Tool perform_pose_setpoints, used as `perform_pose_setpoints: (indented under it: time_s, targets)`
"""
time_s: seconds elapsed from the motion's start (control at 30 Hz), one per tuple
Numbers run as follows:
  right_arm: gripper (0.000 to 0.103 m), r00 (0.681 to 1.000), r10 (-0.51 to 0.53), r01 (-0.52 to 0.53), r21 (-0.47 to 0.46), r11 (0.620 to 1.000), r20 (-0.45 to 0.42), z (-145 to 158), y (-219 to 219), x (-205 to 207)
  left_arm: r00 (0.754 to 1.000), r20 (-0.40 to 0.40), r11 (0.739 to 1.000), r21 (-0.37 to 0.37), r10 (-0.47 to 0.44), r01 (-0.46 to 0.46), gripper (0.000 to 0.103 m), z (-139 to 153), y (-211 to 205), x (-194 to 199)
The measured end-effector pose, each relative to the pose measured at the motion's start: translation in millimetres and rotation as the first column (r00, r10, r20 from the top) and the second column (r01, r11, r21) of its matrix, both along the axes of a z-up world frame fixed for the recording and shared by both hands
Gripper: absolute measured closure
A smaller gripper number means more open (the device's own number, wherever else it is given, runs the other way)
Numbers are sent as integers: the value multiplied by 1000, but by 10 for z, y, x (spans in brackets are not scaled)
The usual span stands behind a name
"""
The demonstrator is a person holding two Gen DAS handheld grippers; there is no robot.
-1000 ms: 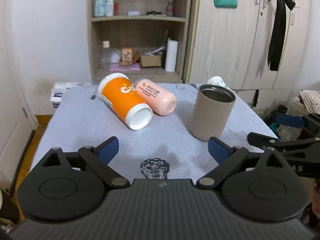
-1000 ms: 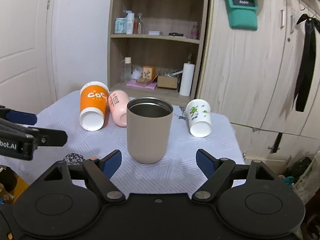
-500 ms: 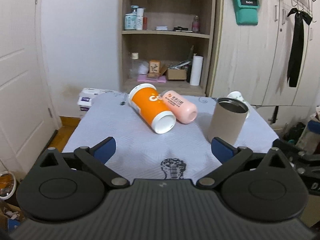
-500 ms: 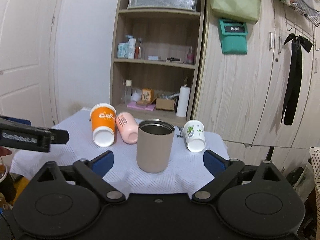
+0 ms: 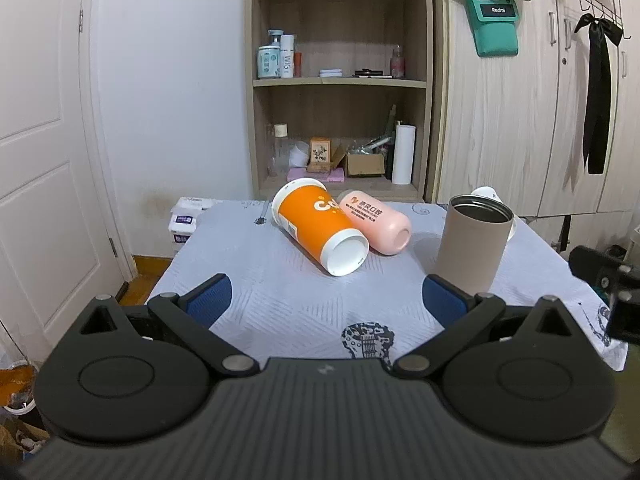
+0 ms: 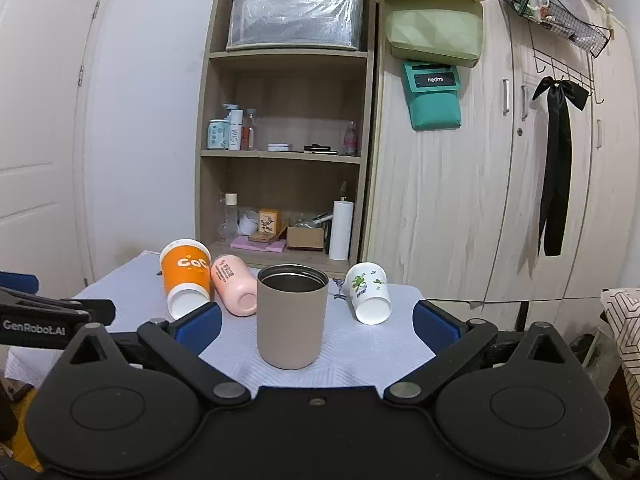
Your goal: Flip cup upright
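A beige cup [image 6: 292, 317] is seen standing upright on the table [image 5: 256, 276], mouth up. An orange cup [image 5: 319, 227], a pink cup [image 5: 376, 222] and a white cup [image 6: 369, 293] are laid on their sides behind it. The left gripper [image 5: 326, 298] and right gripper [image 6: 316, 327] are held spread wide, nothing between their fingers.

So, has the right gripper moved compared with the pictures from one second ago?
Yes. The right gripper has pulled back and up from the table: the beige tumbler looks smaller, and more of the shelf unit shows above it.
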State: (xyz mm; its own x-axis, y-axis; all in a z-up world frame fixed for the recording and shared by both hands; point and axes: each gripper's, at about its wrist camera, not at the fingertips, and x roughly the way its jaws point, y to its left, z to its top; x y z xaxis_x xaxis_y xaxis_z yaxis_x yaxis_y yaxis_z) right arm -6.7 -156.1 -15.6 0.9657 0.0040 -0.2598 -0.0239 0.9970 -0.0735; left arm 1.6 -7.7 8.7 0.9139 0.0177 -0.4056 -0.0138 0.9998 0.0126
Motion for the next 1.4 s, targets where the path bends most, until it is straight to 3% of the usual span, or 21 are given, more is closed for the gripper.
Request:
perform_pose_setpoints:
  time_s: [0.57,1.4]
  targets:
    - [0,1000,-23,23,-4,1000,-5,-35,52,12,1000,17,999,38,19,-19,0,-9,-2,34]
    - [0,998,-56,56,-4,998,-16,-63,34,36,999,-4,999,25,45,-45,0,-45,65,72]
